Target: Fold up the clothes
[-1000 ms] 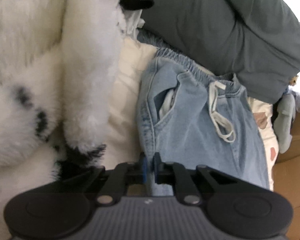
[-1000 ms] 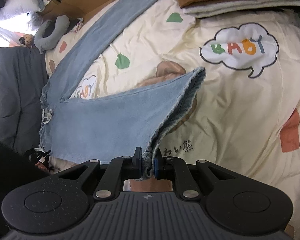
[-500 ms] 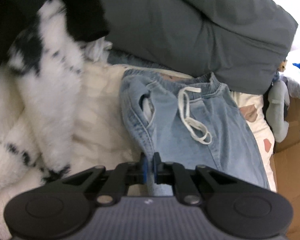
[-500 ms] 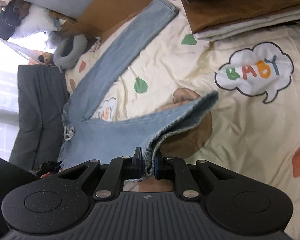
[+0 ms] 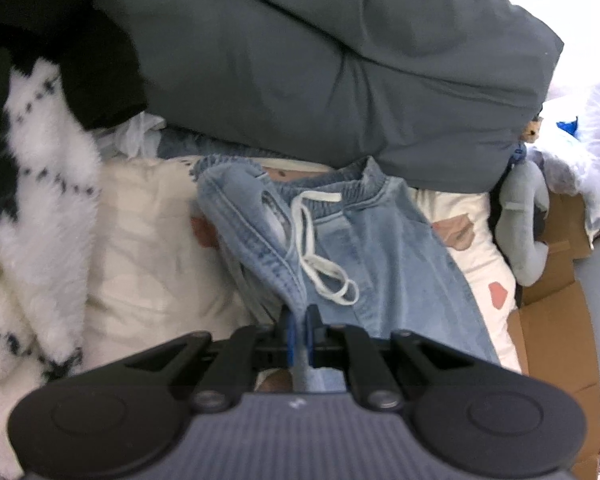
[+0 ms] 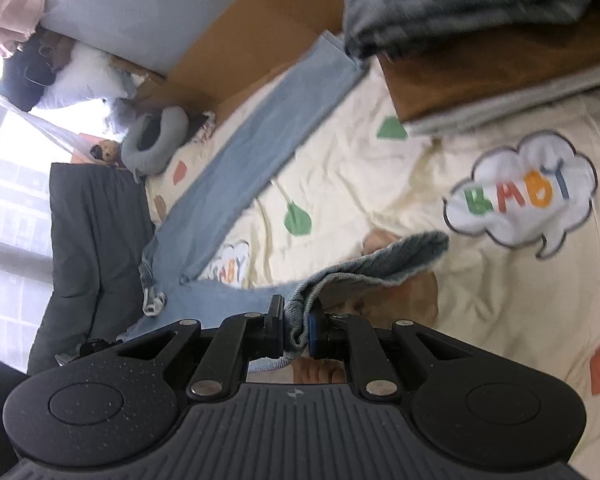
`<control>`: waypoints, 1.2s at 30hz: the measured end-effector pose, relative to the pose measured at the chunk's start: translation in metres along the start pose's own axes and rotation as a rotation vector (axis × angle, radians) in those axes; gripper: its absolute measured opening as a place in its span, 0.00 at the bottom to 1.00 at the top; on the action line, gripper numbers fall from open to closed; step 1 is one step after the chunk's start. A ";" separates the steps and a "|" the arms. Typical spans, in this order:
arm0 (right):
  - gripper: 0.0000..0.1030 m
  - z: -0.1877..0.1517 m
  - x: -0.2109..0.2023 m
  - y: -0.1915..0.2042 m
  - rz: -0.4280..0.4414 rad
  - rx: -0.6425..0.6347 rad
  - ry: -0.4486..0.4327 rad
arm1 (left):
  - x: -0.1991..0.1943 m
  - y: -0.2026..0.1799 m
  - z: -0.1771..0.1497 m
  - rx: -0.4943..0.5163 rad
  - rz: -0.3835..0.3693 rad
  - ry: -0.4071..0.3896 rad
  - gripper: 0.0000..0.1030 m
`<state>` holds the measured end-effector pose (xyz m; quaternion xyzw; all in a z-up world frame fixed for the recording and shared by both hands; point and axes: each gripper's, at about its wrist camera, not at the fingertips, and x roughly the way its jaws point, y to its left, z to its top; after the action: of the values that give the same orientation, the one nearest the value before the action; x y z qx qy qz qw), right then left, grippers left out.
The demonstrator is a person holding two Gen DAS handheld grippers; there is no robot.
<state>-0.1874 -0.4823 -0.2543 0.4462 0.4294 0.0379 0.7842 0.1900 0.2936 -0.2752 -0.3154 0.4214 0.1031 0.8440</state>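
Light blue denim trousers (image 5: 384,256) with an elastic waistband and a white drawstring (image 5: 316,264) lie on a cream printed bedsheet (image 6: 440,208). My left gripper (image 5: 299,320) is shut on the trousers' side edge near the pocket, lifting that side into a ridge. In the right wrist view my right gripper (image 6: 296,320) is shut on the hem of one trouser leg (image 6: 380,264), which hangs raised above the sheet. The other leg (image 6: 260,156) lies flat, stretching up towards a cardboard box.
A big grey cushion (image 5: 340,64) overhangs the waistband. A white and black fluffy blanket (image 5: 40,208) lies at left. A grey neck pillow (image 6: 156,144) and cardboard box (image 6: 260,40) sit beyond the bed's edge. Folded clothes (image 6: 480,52) are stacked at the sheet's far corner.
My left gripper has risen, pulling the trousers' side edge up; waistband and blanket look farther off. My right gripper has carried the leg hem along, and the box and folded stack show more.
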 end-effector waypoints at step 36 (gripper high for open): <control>0.09 0.162 0.093 0.024 -0.011 -0.066 -0.118 | 0.075 -0.142 0.034 0.159 -0.086 -0.004 0.05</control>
<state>-0.0063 -0.5350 -0.2584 0.4191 0.3833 0.0214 0.8228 0.3209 0.1969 -0.2554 -0.2653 0.4124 0.0336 0.8709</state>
